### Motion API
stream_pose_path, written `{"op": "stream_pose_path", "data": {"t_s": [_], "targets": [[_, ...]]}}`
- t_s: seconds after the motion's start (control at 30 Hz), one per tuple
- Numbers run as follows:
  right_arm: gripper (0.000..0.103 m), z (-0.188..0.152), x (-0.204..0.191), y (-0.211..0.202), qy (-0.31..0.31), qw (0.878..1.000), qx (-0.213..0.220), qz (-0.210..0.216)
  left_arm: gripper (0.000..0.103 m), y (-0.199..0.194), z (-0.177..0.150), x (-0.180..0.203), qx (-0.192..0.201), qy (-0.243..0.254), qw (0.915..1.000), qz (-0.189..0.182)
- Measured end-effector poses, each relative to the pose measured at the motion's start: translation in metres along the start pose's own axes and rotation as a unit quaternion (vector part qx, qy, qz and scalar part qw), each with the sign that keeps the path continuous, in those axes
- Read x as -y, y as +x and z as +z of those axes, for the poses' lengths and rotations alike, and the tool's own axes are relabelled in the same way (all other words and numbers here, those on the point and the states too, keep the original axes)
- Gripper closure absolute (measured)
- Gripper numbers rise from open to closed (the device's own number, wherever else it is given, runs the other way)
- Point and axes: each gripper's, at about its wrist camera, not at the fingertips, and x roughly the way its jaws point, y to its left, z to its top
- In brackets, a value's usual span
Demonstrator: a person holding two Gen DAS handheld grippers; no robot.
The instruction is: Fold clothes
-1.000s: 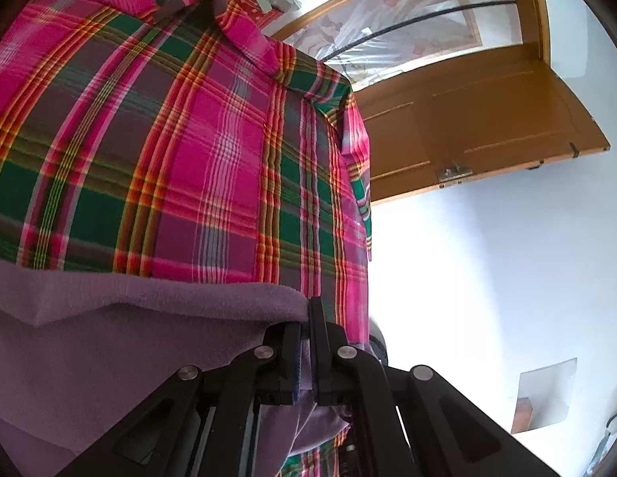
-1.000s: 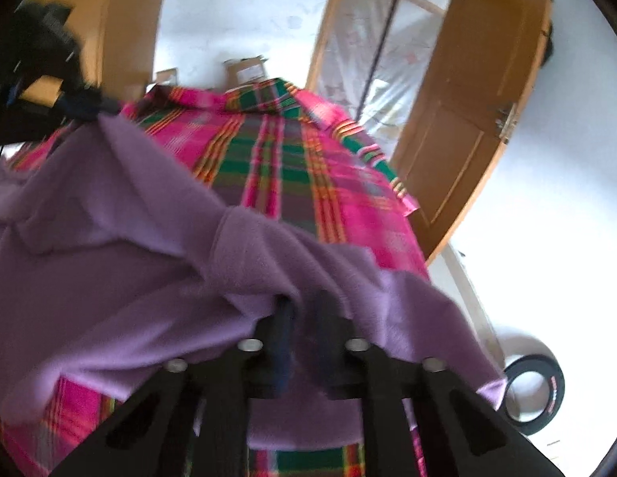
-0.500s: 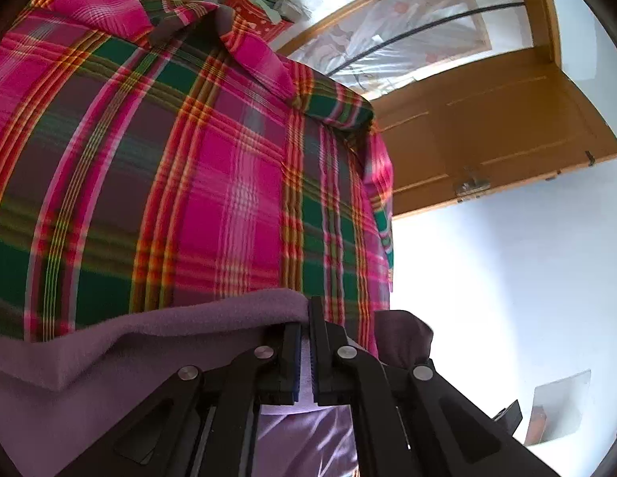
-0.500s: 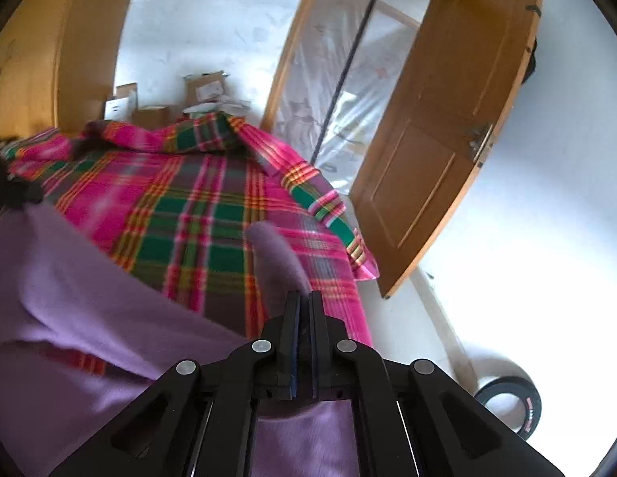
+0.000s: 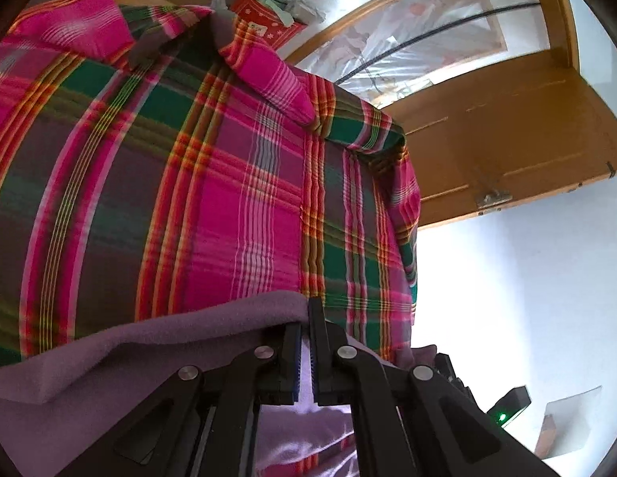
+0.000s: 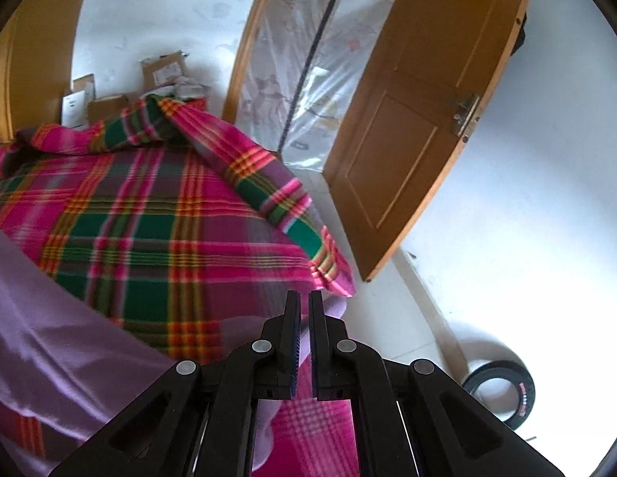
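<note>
Both tools are clamped on the purple fleece garment (image 5: 157, 349): our left tool (image 5: 304, 342) pinches its edge, our right tool (image 6: 304, 338) another part, over the plaid blanket (image 6: 157, 230) on the bed. We judge a fold underway; next, carry the held edges across evenly.

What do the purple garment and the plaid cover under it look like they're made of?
Purple garment: likely fleece or a soft knit, matte with a fuzzy nap along its thick folded edge. Plaid cover: looks like a woven, brushed cotton or acrylic blanket, matte, its coloured stripes running through the weave. Exact fibre can't be told.
</note>
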Motion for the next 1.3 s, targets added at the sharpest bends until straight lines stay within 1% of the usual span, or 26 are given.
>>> {"op": "stream_pose_path", "data": {"t_s": [0.1,0.17,0.3,0.37,0.43,0.57,0.67,0.77,0.83,1.0,1.2,1.3], "targets": [[0.099,0.0,0.004,0.011,0.006,1.0,-0.01,-0.018,0.1,0.006,0.003,0.0,-0.002,0.01,0.9999,0.006],[0.099,-0.001,0.007,0.017,0.012,0.999,-0.02,-0.023,0.1,0.011,0.002,-0.002,-0.011,0.012,0.9998,0.008],[0.097,-0.01,0.016,0.007,0.029,0.999,-0.028,-0.017,0.099,0.009,-0.001,-0.007,-0.019,0.016,0.9997,0.003],[0.094,-0.015,0.021,0.002,0.038,0.999,-0.032,-0.014,0.092,-0.001,-0.005,-0.005,-0.014,0.028,0.9995,0.005],[0.09,-0.019,0.025,-0.003,0.047,0.998,-0.036,-0.01,0.08,-0.01,-0.009,-0.004,-0.01,0.039,0.9992,0.007],[0.088,-0.031,0.034,-0.019,0.068,0.997,-0.043,-0.001,0.078,-0.04,-0.018,-0.01,-0.005,0.03,0.9995,-0.003],[0.086,-0.041,0.039,-0.039,0.079,0.996,-0.041,0.01,0.076,-0.069,-0.03,-0.016,0.009,0.038,0.9992,0.006],[0.086,-0.054,0.041,-0.062,0.087,0.995,-0.037,0.019,0.076,-0.1,-0.046,-0.026,0.017,0.043,0.9988,0.015],[0.086,-0.063,0.043,-0.077,0.092,0.995,-0.035,0.027,0.076,-0.121,-0.057,-0.036,0.037,0.035,0.9984,0.026],[0.085,-0.09,0.041,-0.116,0.101,0.993,-0.032,0.049,0.076,-0.176,-0.098,-0.061,0.061,0.034,0.9966,0.044],[0.084,-0.126,0.038,-0.155,0.114,0.99,-0.025,0.081,0.075,-0.235,-0.158,-0.1,0.097,0.008,0.9937,0.054],[0.084,-0.145,0.038,-0.163,0.124,0.988,-0.032,0.091,0.074,-0.252,-0.192,-0.12,0.103,-0.008,0.9929,0.06]]}}
